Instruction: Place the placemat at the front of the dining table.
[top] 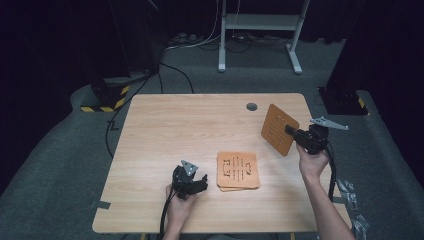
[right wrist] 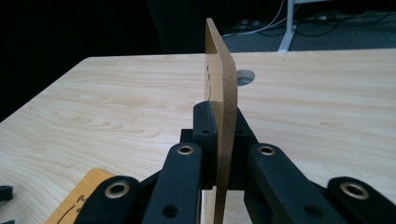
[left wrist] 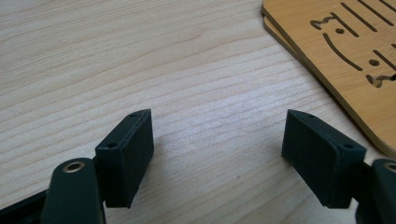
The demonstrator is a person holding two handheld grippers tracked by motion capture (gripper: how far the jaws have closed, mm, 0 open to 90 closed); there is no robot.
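Wooden table (top: pixel 165 130) seen from above, with two hand-held grippers and three thin wooden boards; two boards lie flat in a stack (top: pixel 238 171) near the front middle of the table, the lower one showing as an edge beneath the upper; the upper board bears cut-out slots and small holes; the third board (top: pixel 279 129) is raised off the table at the right, tilted on edge. Right gripper (top: pixel 296 134), held in the person's right hand (top: pixel 312 165): jaws closed onto the lower part of the raised board, one jaw against each face; in the right gripper view the board (right wrist: pixel 223 93) stands edge-on between the jaws and rises above them, with a round hole (right wrist: pixel 244 77) in the table top behind it. Left gripper (top: pixel 200 183), held in the left hand (top: pixel 178 204) low over the table just left of the stack: jaws spread wide apart and holding nothing; in the left gripper view bare table lies between the two jaws, and the stack (left wrist: pixel 348 60) lies ahead and to the right, its near edge close to the right-hand jaw but apart from it. Grey carpet (top: pixel 55 165) surrounds the table.
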